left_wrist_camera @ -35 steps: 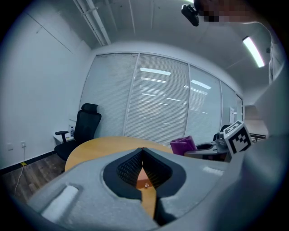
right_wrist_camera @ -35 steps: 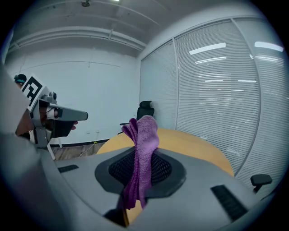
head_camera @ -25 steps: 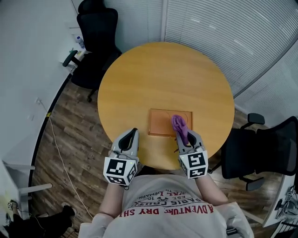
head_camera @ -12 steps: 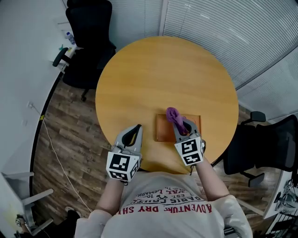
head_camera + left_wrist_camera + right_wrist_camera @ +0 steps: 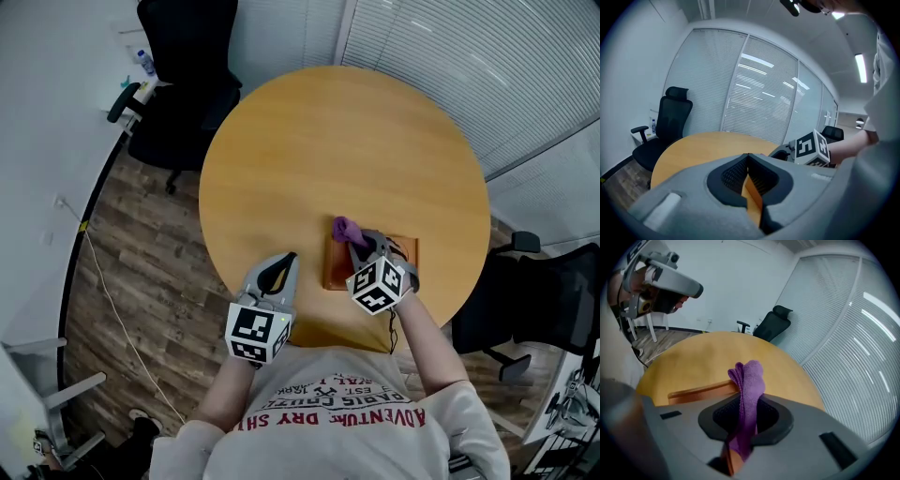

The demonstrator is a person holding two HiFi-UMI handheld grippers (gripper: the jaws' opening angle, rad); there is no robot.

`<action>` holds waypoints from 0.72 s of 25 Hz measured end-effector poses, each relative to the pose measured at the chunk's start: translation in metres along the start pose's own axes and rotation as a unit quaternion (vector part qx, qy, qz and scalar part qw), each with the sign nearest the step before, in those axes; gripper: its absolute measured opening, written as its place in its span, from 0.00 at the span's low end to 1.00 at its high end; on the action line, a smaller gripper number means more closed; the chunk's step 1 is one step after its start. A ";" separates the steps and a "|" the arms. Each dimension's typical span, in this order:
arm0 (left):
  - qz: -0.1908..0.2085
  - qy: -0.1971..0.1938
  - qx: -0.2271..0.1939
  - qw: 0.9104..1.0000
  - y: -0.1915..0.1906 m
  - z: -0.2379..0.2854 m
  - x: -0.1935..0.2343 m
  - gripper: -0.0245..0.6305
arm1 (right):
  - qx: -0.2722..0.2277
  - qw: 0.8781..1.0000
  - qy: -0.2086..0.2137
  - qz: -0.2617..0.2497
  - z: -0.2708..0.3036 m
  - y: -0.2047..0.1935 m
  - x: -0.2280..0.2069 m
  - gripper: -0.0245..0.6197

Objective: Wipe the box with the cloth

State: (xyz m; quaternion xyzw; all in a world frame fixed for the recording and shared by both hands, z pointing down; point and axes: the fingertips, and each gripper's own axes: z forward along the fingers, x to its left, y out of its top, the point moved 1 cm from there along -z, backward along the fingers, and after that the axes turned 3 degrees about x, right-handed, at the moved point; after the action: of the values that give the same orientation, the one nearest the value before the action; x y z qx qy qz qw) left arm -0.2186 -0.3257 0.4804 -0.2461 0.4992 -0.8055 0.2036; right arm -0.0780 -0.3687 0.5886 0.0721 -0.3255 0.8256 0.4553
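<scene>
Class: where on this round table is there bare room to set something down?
Bare: the far half of the table toward the blinds and its left side toward the black chair. Crowded: the near right edge, with box, cloth and right gripper.

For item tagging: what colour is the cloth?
Purple. The cloth shows best in the right gripper view.

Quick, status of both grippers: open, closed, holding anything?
Left gripper: closed, holding nothing.
Right gripper: closed on the purple fuzzy cloth, above the flat orange box.
</scene>
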 end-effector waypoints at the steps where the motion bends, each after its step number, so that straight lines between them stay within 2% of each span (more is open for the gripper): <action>1: -0.001 0.000 0.001 1.000 -0.001 0.001 0.001 0.05 | 0.007 1.000 0.001 -0.018 0.004 -0.001 0.001 0.15; 5: -0.005 0.000 0.005 1.000 -0.004 0.003 0.008 0.05 | 0.035 0.995 0.016 -0.094 0.019 -0.002 0.011 0.15; 10: -0.007 -0.005 0.008 1.000 -0.008 0.009 0.008 0.05 | 0.059 0.985 0.037 -0.159 0.025 -0.004 0.020 0.14; 13: -0.001 -0.010 0.008 1.000 -0.007 0.010 0.005 0.05 | 0.064 0.980 0.047 -0.182 0.024 -0.006 0.025 0.14; 18: 0.002 -0.002 0.004 1.000 -0.003 0.003 0.012 0.05 | 0.066 0.978 0.064 -0.188 0.019 -0.006 0.036 0.14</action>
State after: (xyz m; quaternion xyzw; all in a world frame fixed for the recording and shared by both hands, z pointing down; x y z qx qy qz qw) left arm -0.2267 -0.3332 0.4868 -0.2461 0.4959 -0.8066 0.2072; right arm -0.0967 -0.3527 0.6214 0.1084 -0.2212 0.7475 0.6169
